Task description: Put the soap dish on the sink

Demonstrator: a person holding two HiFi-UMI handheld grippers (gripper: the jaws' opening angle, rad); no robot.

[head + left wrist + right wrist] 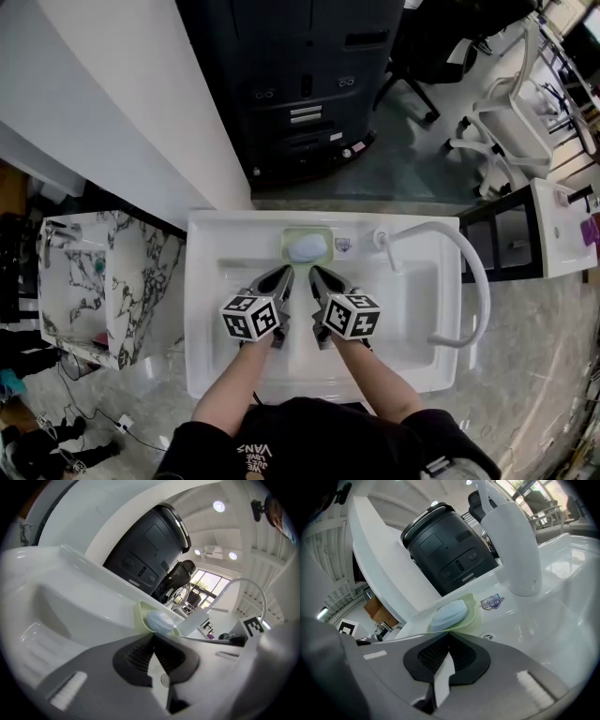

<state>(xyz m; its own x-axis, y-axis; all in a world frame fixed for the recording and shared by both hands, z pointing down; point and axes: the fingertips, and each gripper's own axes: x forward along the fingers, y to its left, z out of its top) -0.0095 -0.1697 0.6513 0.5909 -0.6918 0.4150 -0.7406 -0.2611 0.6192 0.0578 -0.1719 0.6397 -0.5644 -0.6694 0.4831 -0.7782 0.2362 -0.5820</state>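
A pale green soap dish with a light blue soap bar rests on the back ledge of the white sink, left of the tap. Both grippers point at its near rim from over the basin. My left gripper has its jaws closed, the tips meeting on the rim near the dish's left corner. My right gripper is closed on the rim near its middle. In the left gripper view the dish lies just past the tips. The right gripper view shows the rim running into the tips.
A white curved faucet arches over the basin's right side, its base close to the dish. A dark printer-like machine stands behind the sink. A marbled basin sits to the left, with office chairs at the back right.
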